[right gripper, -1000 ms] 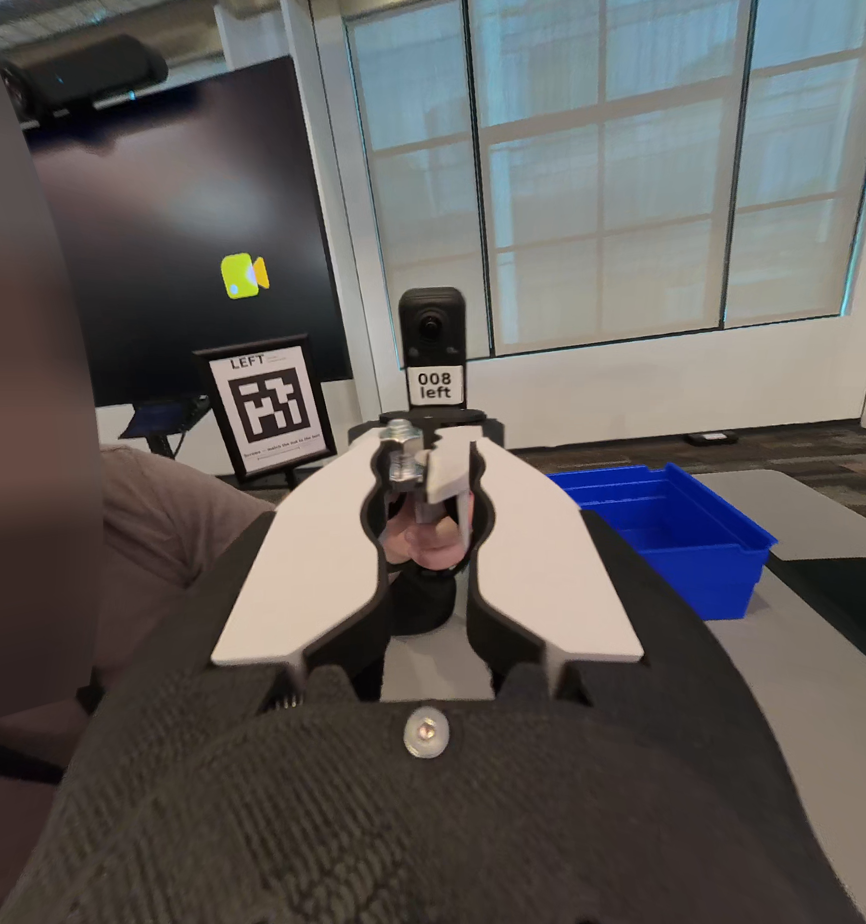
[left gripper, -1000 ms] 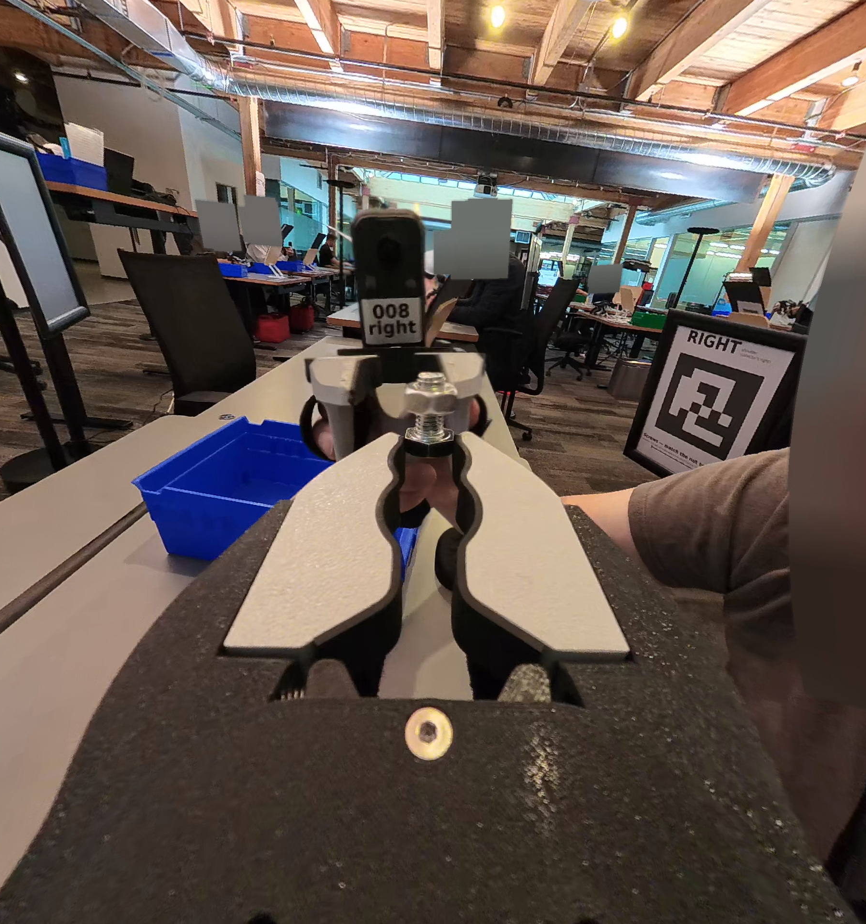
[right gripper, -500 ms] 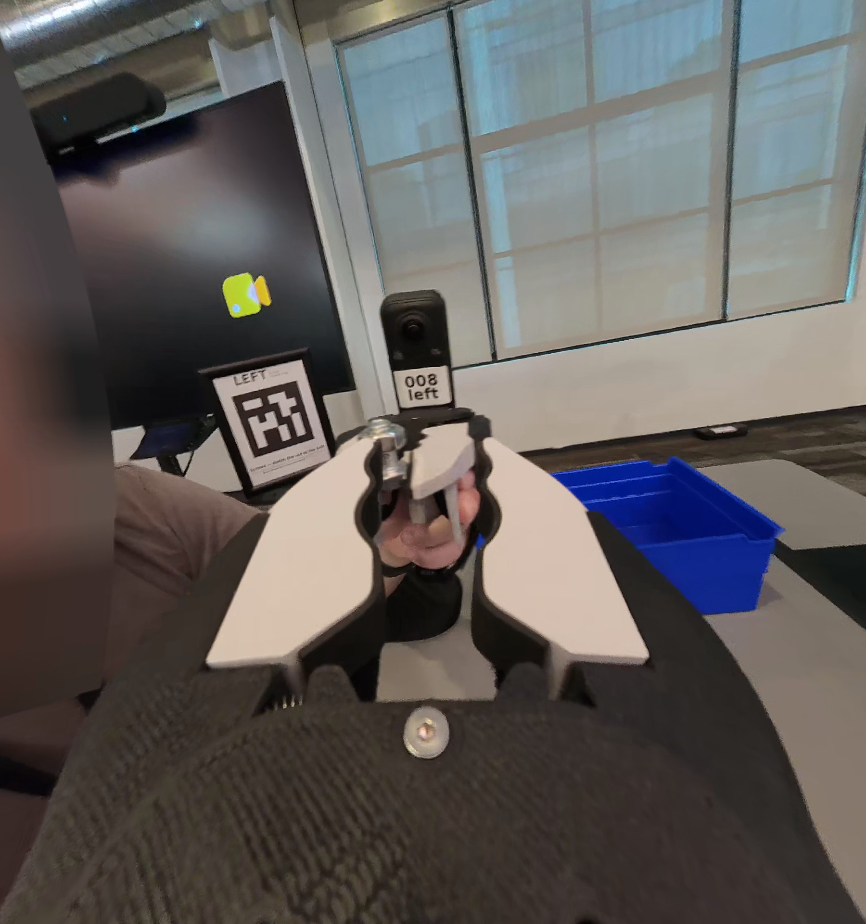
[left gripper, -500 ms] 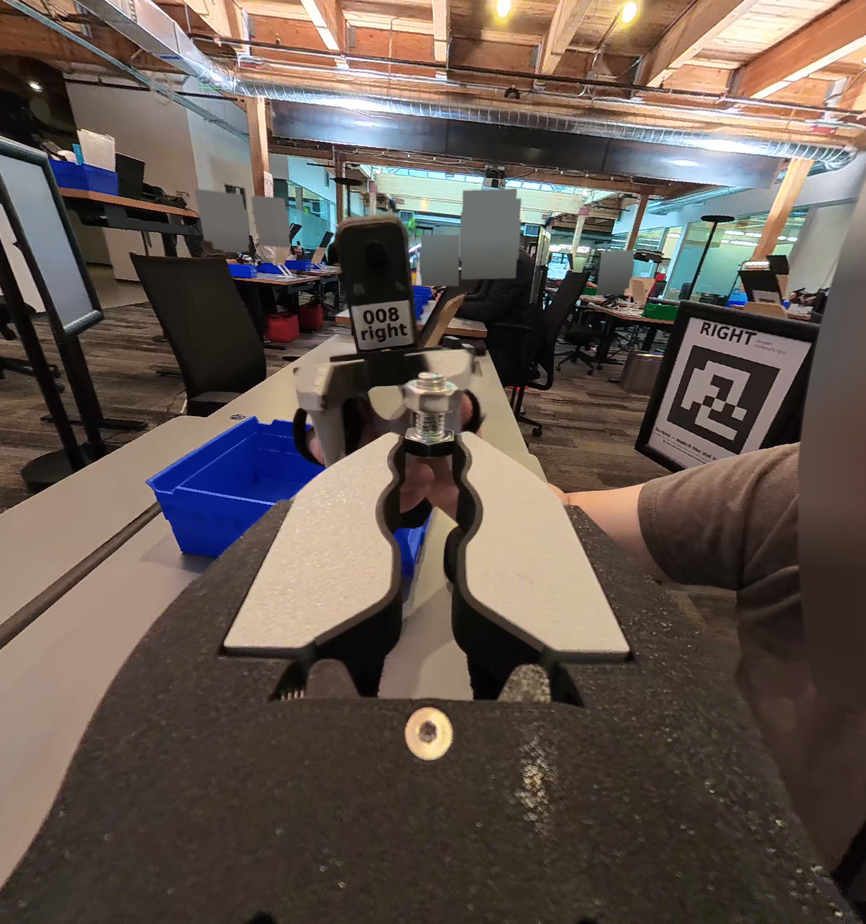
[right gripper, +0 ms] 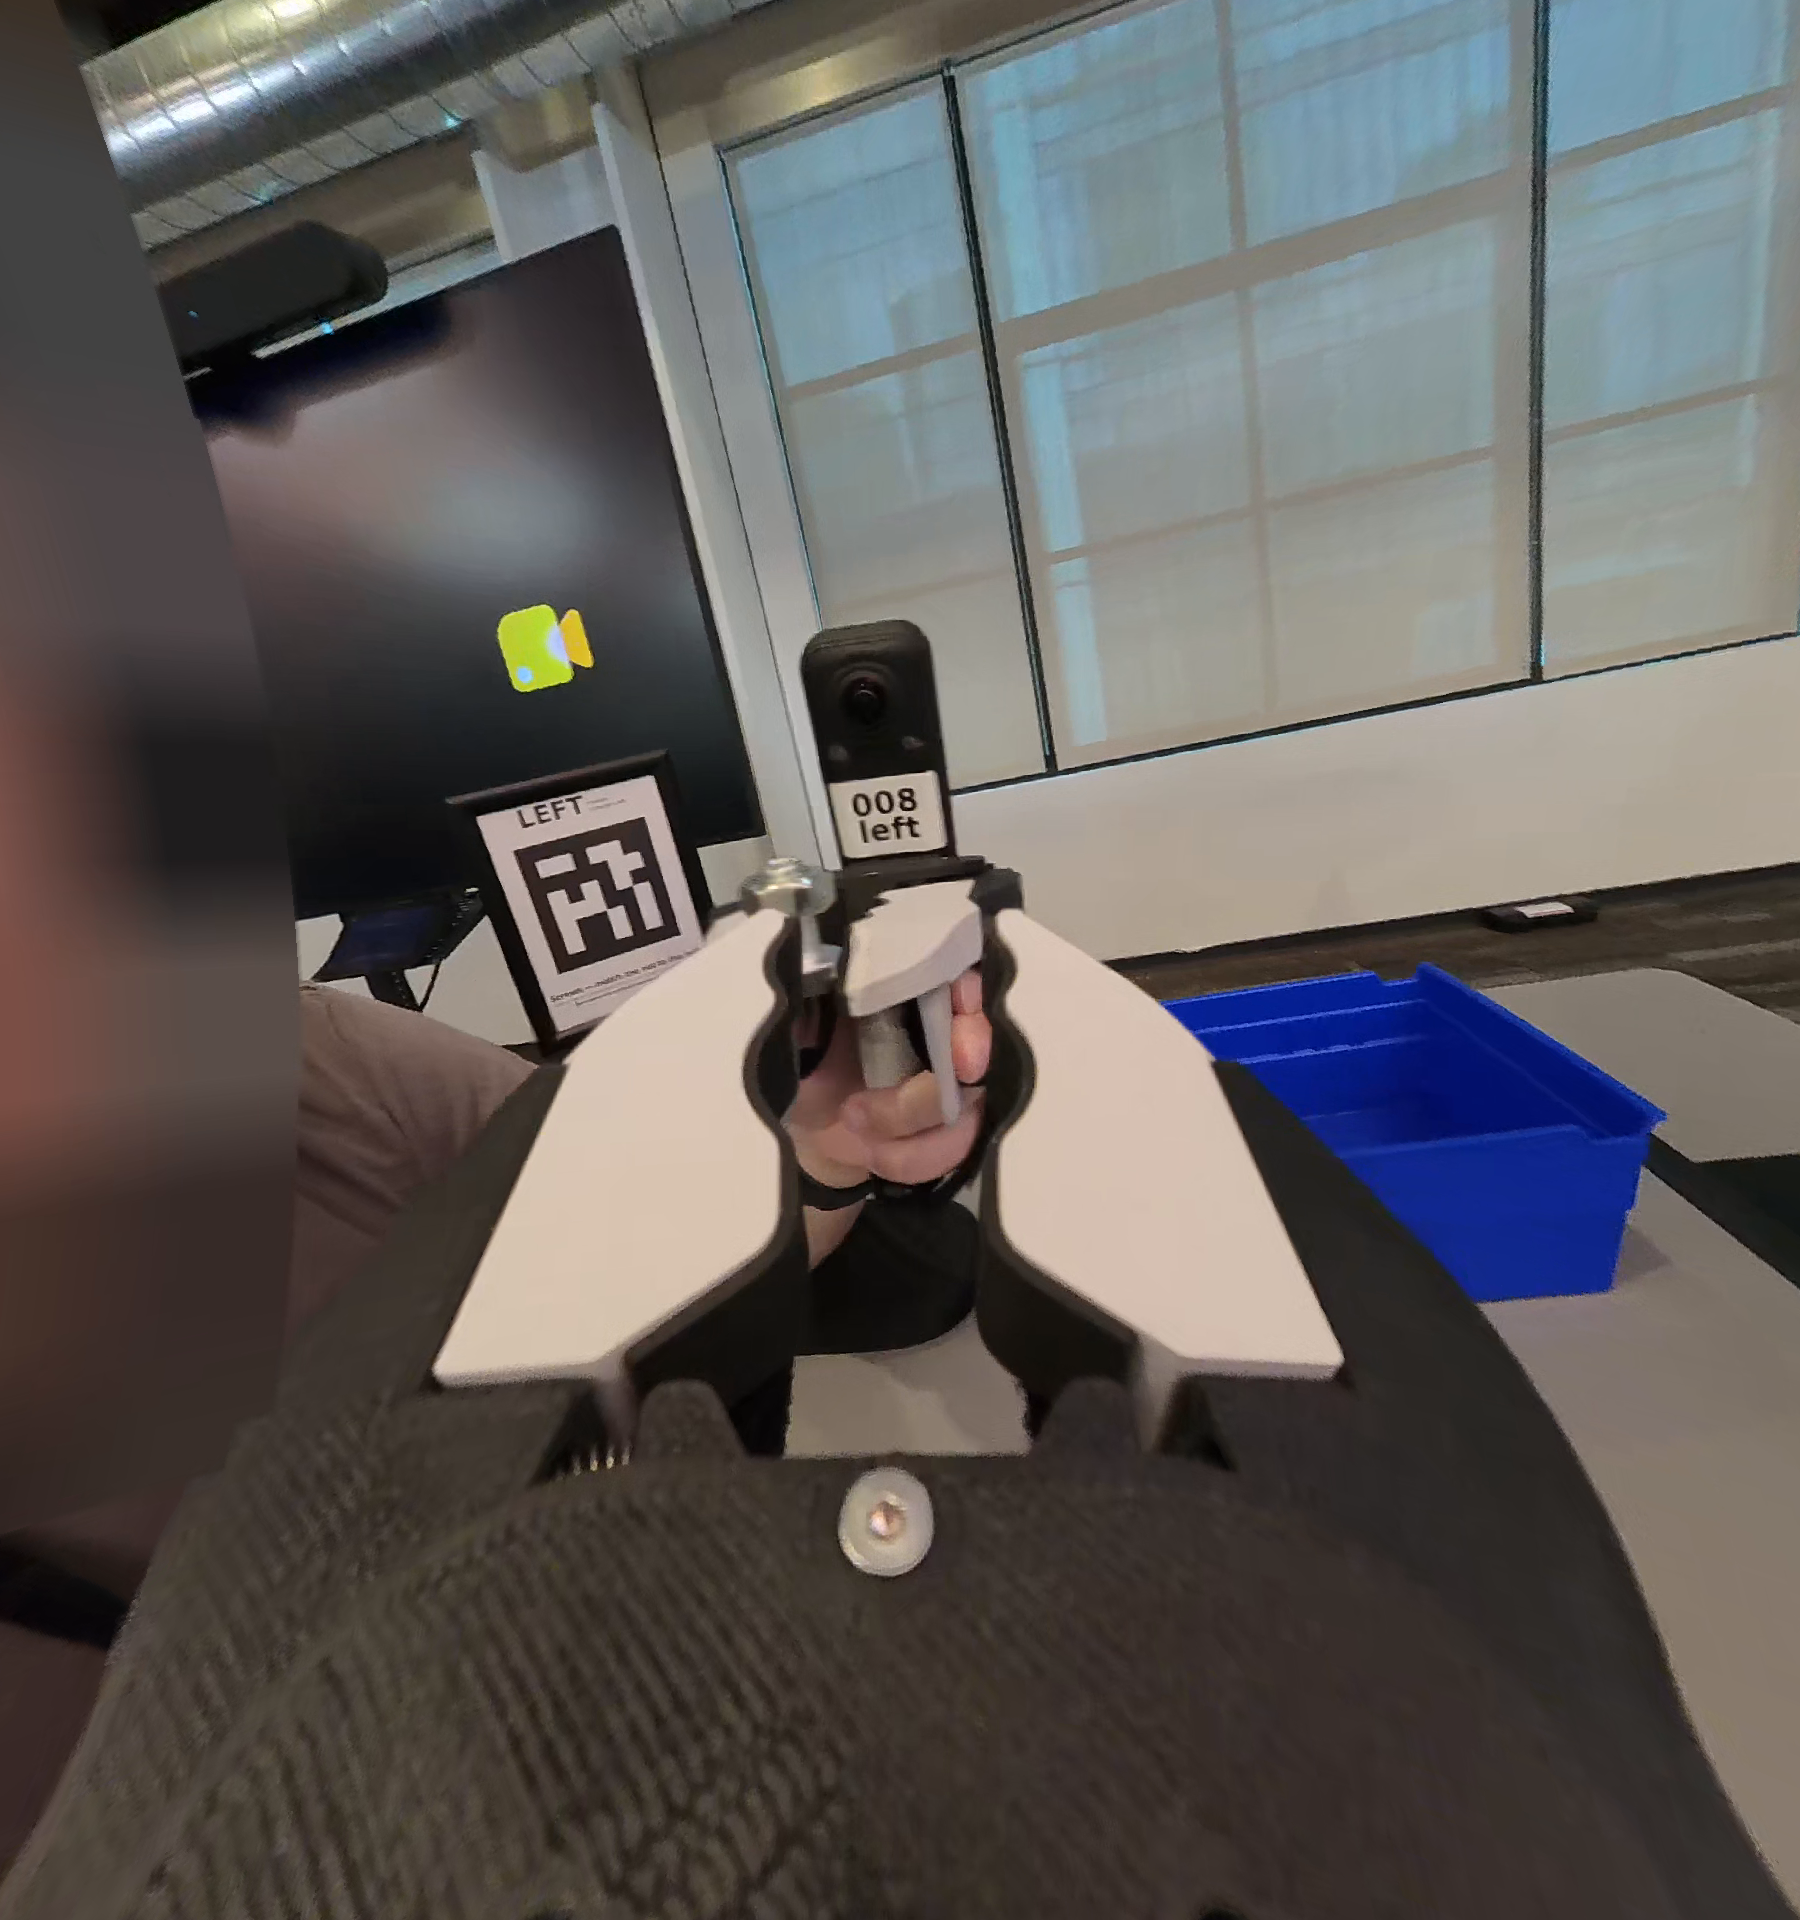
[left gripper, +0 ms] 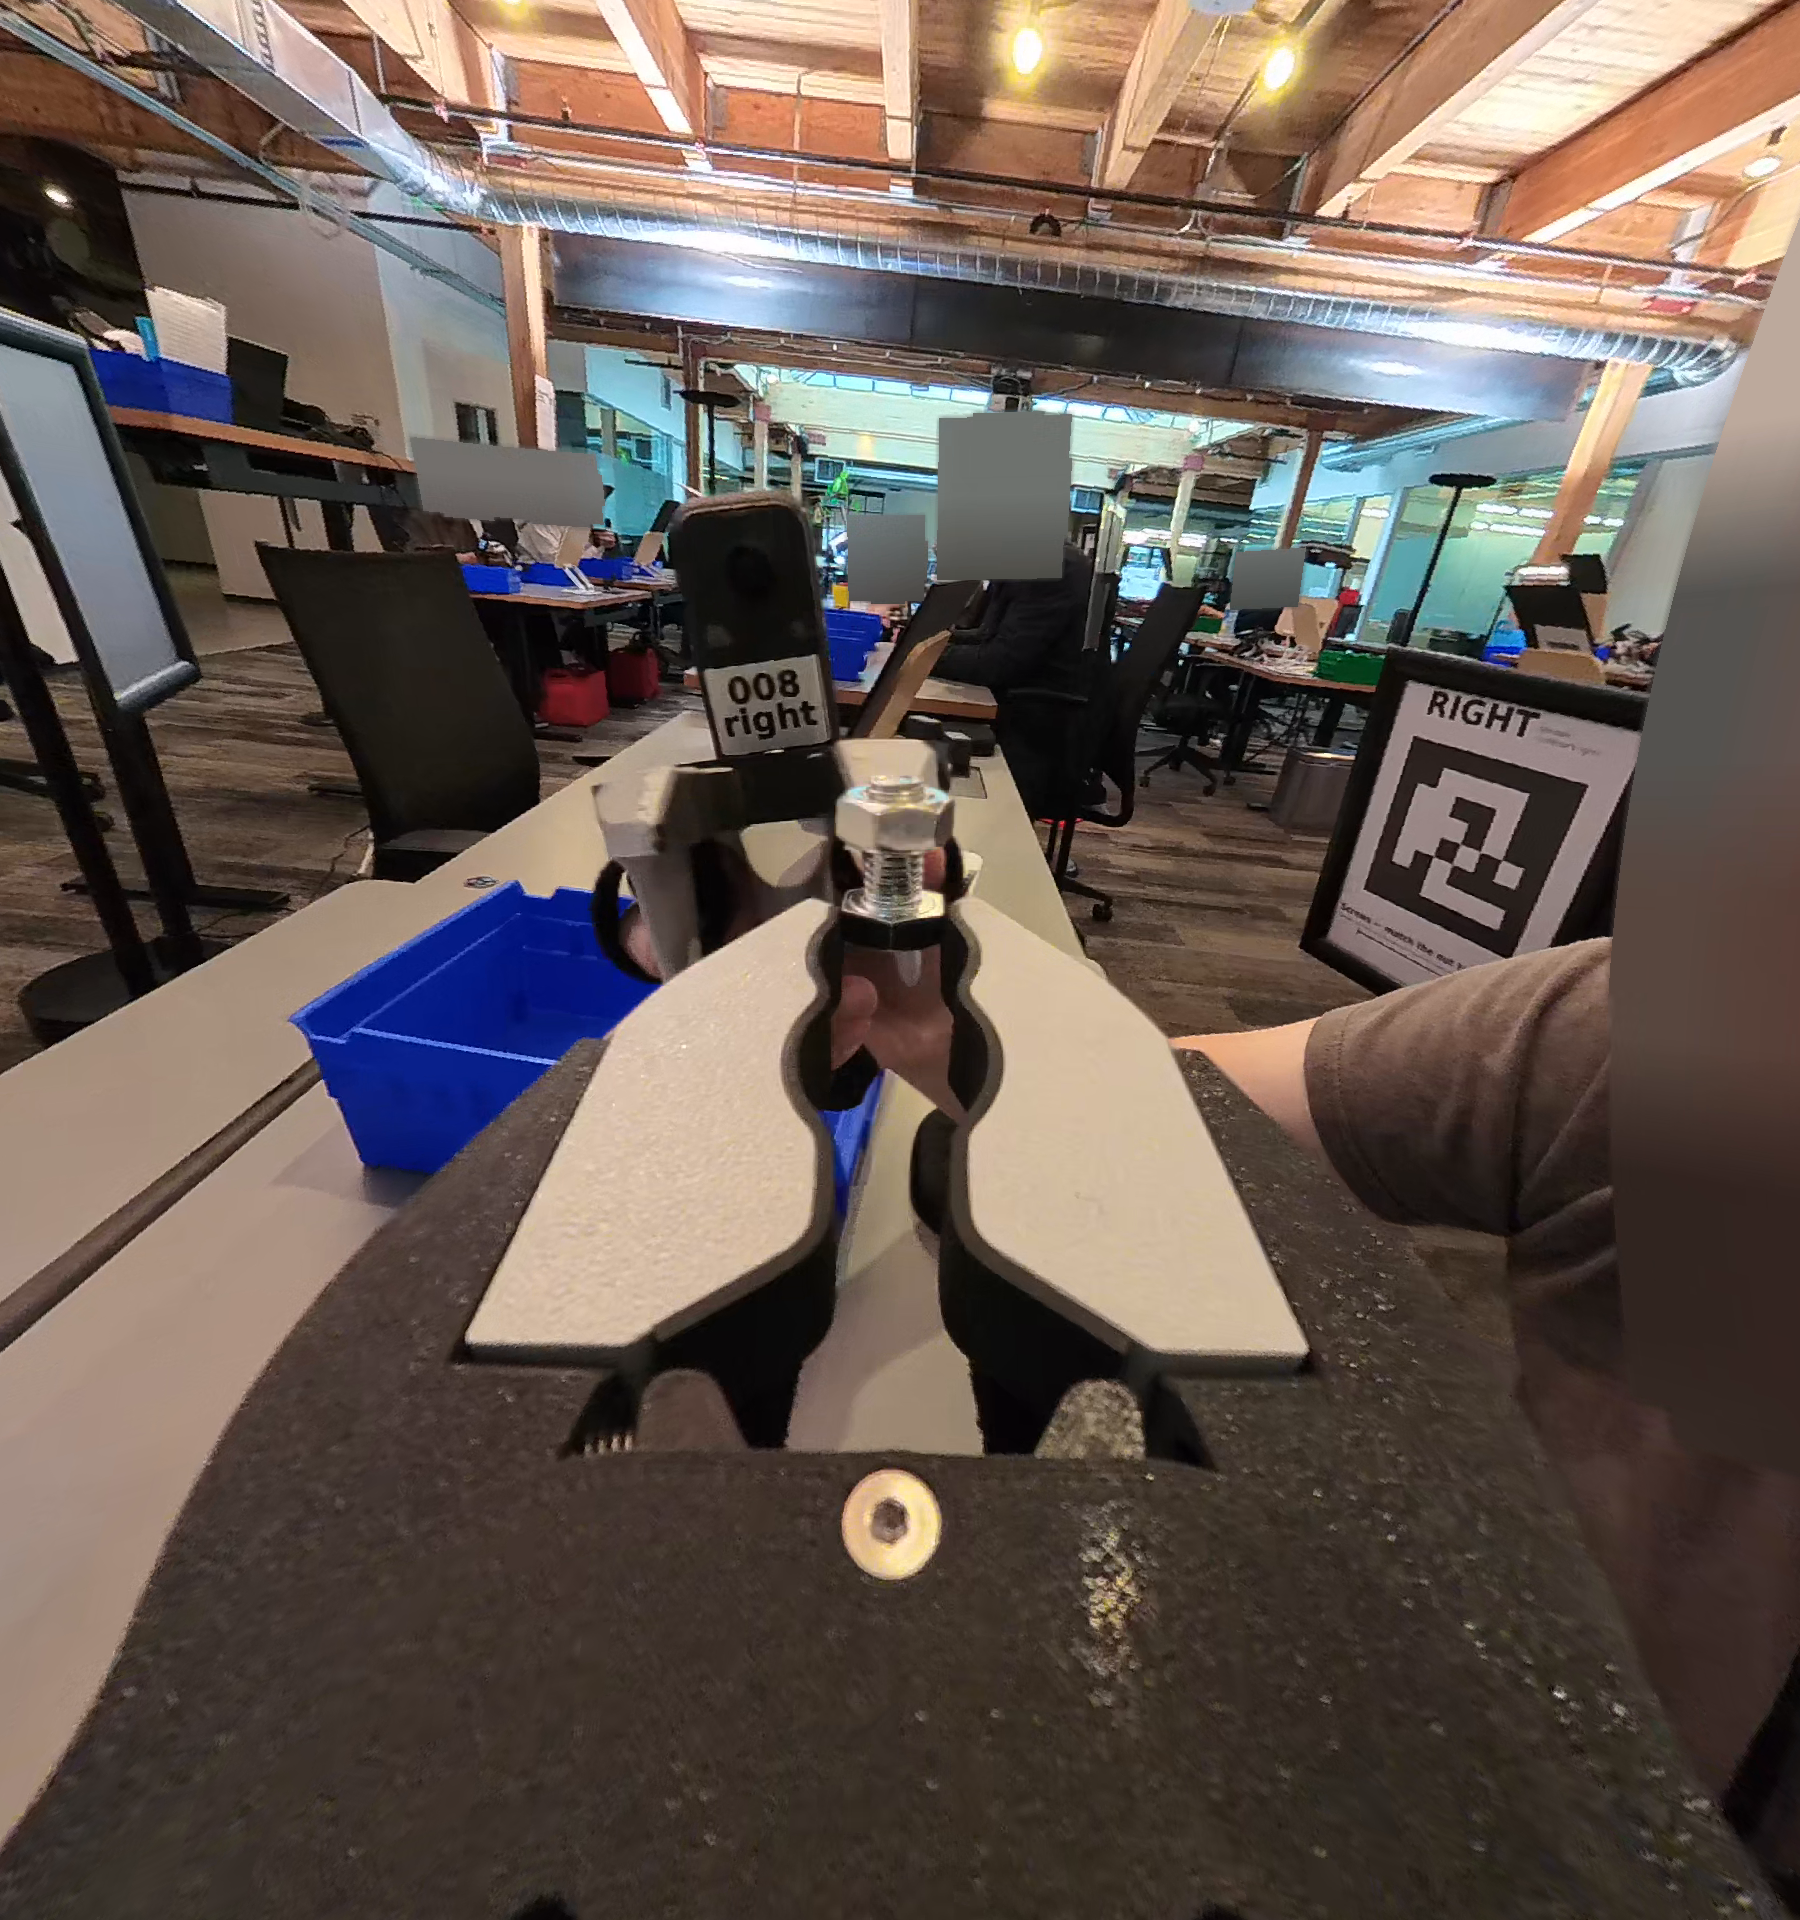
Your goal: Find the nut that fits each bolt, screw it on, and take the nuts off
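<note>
Where your left gripper (left gripper: 891, 930) meets the work, its fingers are closed on the hex head of the bolt (left gripper: 888, 883), which stands upright in the air above the counter (left gripper: 96, 1195). The threaded shank rises clear of the fingertips, and the nut (left gripper: 894, 818) sits at its top end, with bare threads showing between nut and head.

Your right gripper (right gripper: 885, 925) faces the left one from the far side. Its fingers stand apart and clamp nothing. In the right wrist view, the bolt and nut (right gripper: 787, 888) lie just at the tip of that gripper's left finger (right gripper: 667, 1143), off the centre of the gap. Whether the finger touches the nut cannot be told. One finger of your left gripper shows within that gap instead, with your hand (right gripper: 896, 1112) on the handle below.

Beyond the tools, a blue bin (left gripper: 439, 1039) rests on the counter. A framed marker sign (left gripper: 1467, 831) stands behind your right arm (left gripper: 1270, 1070).
</note>
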A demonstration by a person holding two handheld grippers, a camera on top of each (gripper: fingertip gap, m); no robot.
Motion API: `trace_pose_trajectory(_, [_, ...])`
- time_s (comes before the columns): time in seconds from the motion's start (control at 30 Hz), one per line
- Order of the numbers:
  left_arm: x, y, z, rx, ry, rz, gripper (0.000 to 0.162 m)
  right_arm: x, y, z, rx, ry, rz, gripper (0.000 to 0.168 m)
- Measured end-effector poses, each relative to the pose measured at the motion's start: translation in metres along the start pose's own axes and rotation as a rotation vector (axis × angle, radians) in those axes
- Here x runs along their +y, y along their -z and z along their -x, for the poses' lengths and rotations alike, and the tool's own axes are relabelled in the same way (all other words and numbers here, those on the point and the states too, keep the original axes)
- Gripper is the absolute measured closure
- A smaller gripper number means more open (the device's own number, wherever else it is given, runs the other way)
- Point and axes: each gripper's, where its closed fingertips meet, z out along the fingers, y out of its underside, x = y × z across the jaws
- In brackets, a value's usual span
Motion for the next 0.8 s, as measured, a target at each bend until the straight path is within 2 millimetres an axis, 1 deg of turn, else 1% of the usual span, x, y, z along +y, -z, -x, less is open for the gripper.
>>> trace_pose_trajectory(0.1, [0.004,-0.001,0.002,-0.007,-0.002,0.016,0.144,-0.002,-0.003,0.011,-0.038,0.018,0.000,0.134])
trace_pose_trajectory(0.2, [0.007,-0.004,0.002,0.000,0.008,0.021,0.144,0.007,-0.011,0.019,-0.035,0.060,0.048,0.132])
trace_pose_trajectory(0.27, [0.007,-0.005,0.000,0.005,0.007,0.022,0.145,0.009,-0.013,0.016,-0.018,0.064,0.053,0.132])
trace_pose_trajectory(0.33, [0.006,-0.004,0.001,-0.005,0.001,0.019,0.144,0.006,-0.007,0.010,-0.010,0.048,0.040,0.131])
trace_pose_trajectory(0.4, [0.004,-0.003,-0.001,0.009,0.008,0.015,0.145,-0.001,0.000,0.001,0.016,0.021,0.009,0.135])
trace_pose_trajectory(0.43, [0.003,-0.002,0.000,0.003,0.004,0.014,0.145,-0.003,0.002,0.001,0.013,0.020,-0.001,0.135])
trace_pose_trajectory(0.5, [0.004,-0.002,0.001,-0.003,-0.002,0.018,0.145,-0.002,-0.002,0.010,-0.014,0.041,0.015,0.134])
trace_pose_trajectory(0.57, [0.005,-0.003,0.002,0.000,0.005,0.018,0.145,0.004,-0.009,0.020,-0.028,0.087,0.051,0.131])
trace_pose_trajectory(0.6, [0.006,-0.003,0.001,0.004,0.010,0.020,0.145,0.008,-0.012,0.021,-0.020,0.105,0.070,0.130])
trace_pose_trajectory(0.67, [0.007,-0.004,0.000,0.008,0.010,0.021,0.145,0.010,-0.014,0.019,0.008,0.123,0.076,0.131])
trace_pose_trajectory(0.8, [0.004,-0.003,-0.002,0.014,0.006,0.013,0.145,0.000,-0.003,0.006,0.022,0.059,0.024,0.135])
